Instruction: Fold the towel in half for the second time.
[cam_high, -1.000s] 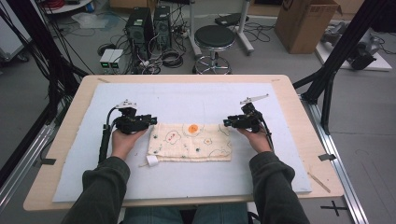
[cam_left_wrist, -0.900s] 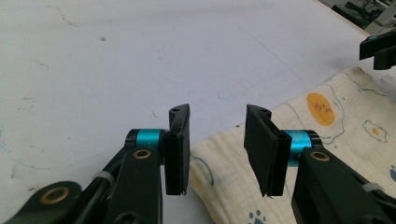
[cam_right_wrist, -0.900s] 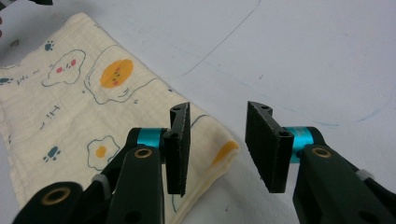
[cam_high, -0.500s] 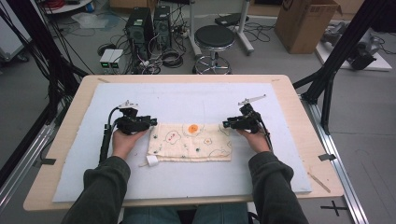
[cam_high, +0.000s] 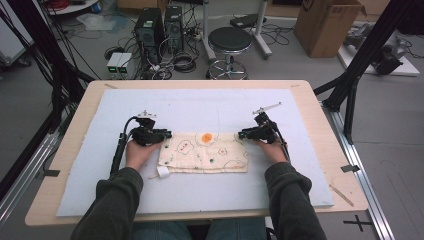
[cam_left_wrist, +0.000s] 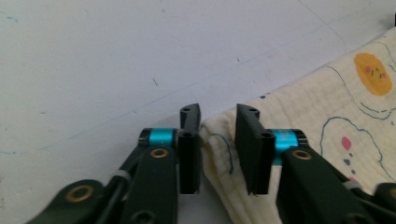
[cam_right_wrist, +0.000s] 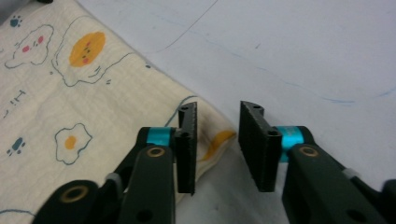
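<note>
A folded cloth lies flat on the table's grey mat. The left claw straddles the cloth's far-left corner; its jaws have just been closing, with a gap remaining on one side. The right claw stands released over the far-right corner, its jaws likewise closing, pads apart from the fabric.

Black stool beyond table; cardboard box far right; computer towers on floor.
</note>
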